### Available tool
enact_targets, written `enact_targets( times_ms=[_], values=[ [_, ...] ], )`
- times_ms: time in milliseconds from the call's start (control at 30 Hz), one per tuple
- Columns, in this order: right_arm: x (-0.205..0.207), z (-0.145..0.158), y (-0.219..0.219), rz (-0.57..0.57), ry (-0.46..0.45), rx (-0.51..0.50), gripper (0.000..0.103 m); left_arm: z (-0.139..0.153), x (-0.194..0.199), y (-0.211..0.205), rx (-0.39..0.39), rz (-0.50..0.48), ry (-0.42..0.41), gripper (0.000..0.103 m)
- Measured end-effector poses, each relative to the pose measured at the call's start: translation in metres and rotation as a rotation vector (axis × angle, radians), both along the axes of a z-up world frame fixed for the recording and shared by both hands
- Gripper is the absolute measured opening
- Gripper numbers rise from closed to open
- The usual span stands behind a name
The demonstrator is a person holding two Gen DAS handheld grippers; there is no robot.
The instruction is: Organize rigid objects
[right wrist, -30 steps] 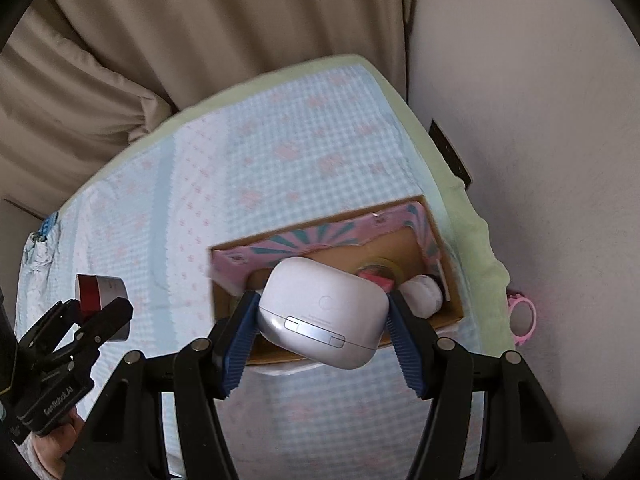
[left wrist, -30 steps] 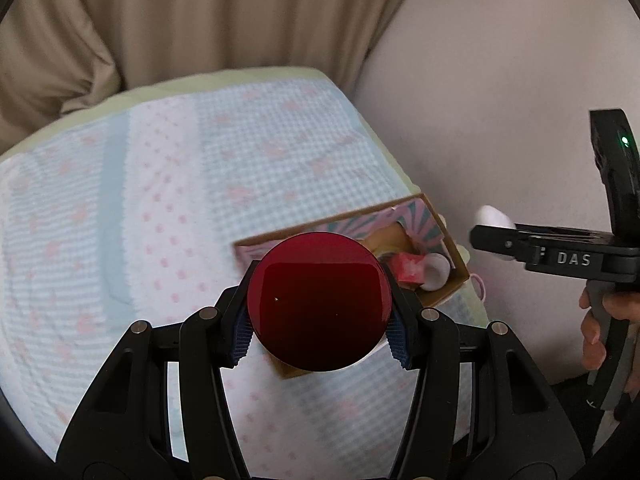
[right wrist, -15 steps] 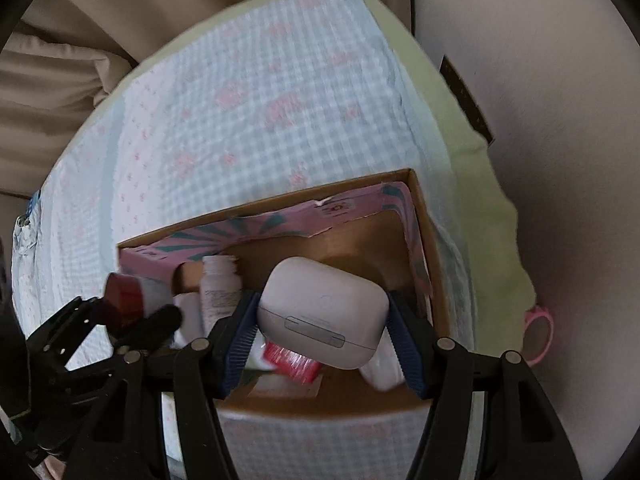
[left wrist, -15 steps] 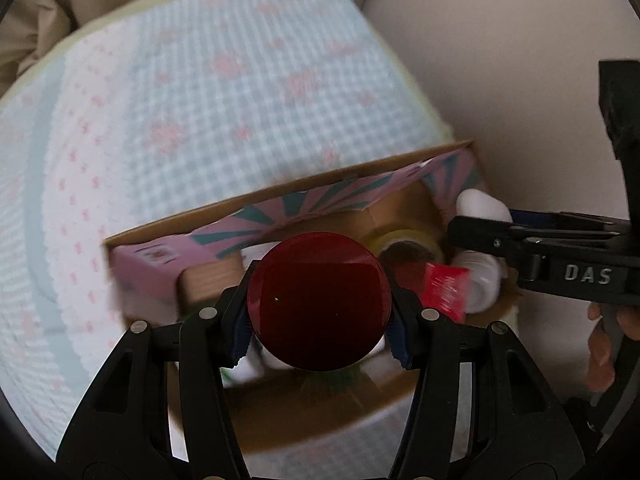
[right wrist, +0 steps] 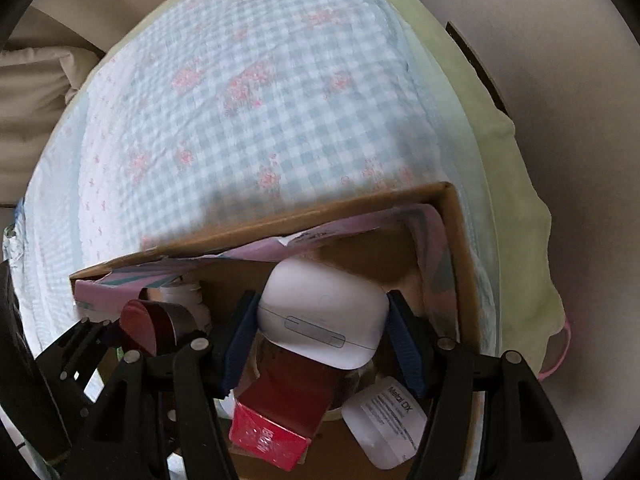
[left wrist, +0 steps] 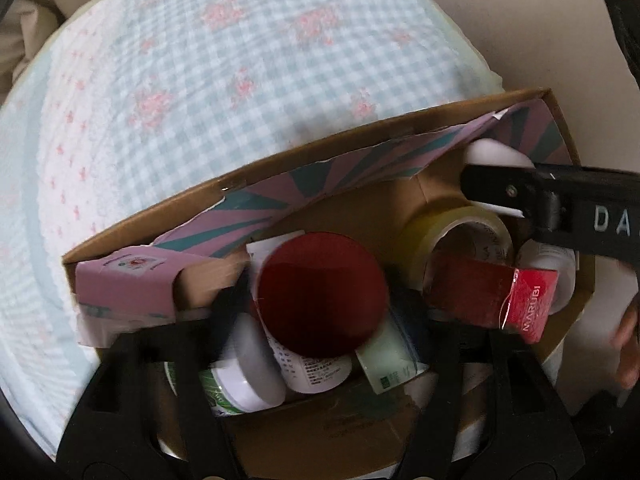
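Note:
My left gripper (left wrist: 322, 300) is shut on a dark red round-lidded container (left wrist: 322, 294), held inside the left part of an open cardboard box (left wrist: 280, 168) with a pink and teal lining. It also shows in the right wrist view (right wrist: 154, 326). My right gripper (right wrist: 322, 328) is shut on a white earbud case (right wrist: 322, 320), held inside the right part of the box (right wrist: 456, 240), above its contents.
In the box lie white bottles (left wrist: 248, 376), a tape roll (left wrist: 460, 236), a red packet (left wrist: 520, 304) and a white labelled container (right wrist: 386, 420). The box sits on a checked blue and pink cloth (left wrist: 240, 60). A wall (right wrist: 580, 120) stands to the right.
Both grippers have moved forward and down from above the bed into the box, each still holding its object. The box now fills the lower half of both views.

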State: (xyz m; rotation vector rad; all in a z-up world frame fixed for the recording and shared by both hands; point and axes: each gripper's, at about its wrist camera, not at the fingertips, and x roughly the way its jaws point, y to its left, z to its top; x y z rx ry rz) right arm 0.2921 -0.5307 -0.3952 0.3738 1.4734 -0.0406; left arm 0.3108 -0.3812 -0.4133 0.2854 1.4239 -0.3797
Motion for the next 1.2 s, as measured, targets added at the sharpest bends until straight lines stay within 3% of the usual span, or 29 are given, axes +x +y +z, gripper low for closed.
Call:
enact_targets(
  times_ms=[67, 133, 200, 767, 967, 1200],
  values=[
    [0.000, 0.001, 0.000, -0.008, -0.010, 0.023, 0.076, 0.011, -0.003, 0.000, -0.016, -0.012, -0.042, 0.103],
    [0.000, 0.003, 0.001, -0.012, -0.026, 0.050, 0.103, 0.019, -0.004, 0.001, -0.022, -0.015, -0.053, 0.103],
    [0.000, 0.003, 0.003, -0.012, -0.022, 0.096, 0.103, 0.027, -0.004, 0.002, -0.027, -0.016, -0.063, 0.103],
    [-0.027, 0.062, 0.014, -0.039, -0.125, 0.028, 0.103, 0.098, -0.028, 0.028, -0.076, -0.008, -0.147, 0.103],
    [-0.053, 0.110, 0.030, -0.044, -0.194, 0.000, 0.103, 0.152, -0.054, 0.057, -0.118, 0.004, -0.213, 0.103],
    [-0.098, 0.188, 0.072, -0.025, -0.313, -0.039, 0.103, 0.242, -0.101, 0.132, -0.156, 0.059, -0.333, 0.103]
  ],
)
